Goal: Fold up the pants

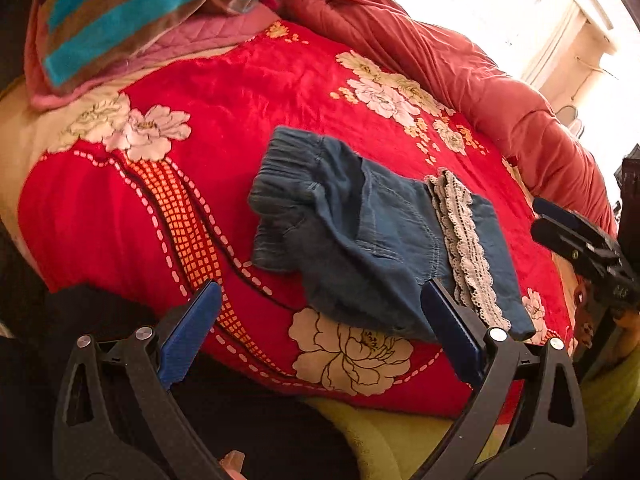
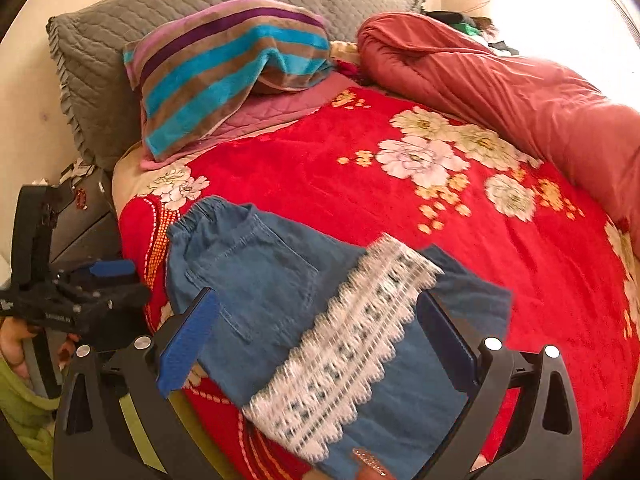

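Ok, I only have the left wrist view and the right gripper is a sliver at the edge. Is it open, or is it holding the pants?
Observer: Open. In the right wrist view the right gripper has its fingers spread wide, with the pants showing between them and nothing clamped.
Operator: Which part of the pants?
Observer: The end away from the waistband. The white lace band runs diagonally between the fingers.
Operator: What's behind the striped towel?
Observer: A grey quilted cushion stands at the wall behind the striped towel.
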A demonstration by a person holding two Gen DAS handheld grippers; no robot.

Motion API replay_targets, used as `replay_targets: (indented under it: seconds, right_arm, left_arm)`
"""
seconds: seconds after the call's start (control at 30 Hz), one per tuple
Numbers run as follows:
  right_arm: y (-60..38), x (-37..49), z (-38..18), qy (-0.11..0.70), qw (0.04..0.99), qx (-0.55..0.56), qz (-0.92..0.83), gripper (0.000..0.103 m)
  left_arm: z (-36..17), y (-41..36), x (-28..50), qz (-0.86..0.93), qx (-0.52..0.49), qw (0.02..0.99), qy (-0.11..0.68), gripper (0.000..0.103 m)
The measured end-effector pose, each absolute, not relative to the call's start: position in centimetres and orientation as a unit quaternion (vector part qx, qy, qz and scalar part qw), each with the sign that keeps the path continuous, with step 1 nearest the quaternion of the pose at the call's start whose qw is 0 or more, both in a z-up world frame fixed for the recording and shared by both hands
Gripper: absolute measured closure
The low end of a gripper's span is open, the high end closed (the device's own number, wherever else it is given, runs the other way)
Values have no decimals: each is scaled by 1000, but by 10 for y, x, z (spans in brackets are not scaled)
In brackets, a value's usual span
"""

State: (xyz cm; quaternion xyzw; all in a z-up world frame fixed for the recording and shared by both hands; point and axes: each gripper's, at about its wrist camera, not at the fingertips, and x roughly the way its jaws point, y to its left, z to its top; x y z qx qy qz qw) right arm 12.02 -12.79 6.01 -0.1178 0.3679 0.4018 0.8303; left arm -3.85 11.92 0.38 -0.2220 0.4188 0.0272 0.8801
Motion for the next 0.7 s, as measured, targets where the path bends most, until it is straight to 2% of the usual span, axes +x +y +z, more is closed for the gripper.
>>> replay_targets:
  seconds: [0.37,0.43,0.5,0.7]
  right_arm:
    - [-62,147,51,390,790,-155,447,5]
    - [-50,152,49,395,780,-162,458,5]
    - [-34,158,46,399,768,-173,470,5]
    - [6,174,37,414,738,-193,497,5]
  left_arm:
    - [-10,122,-36,-24,-270,868,416,10]
    - [-14,119,-34,-46,-285,863,415,16]
    - [-20,116,-31,-69,-305,855,414,30]
    - [-34,118,-20,-74,-337,837,425,33]
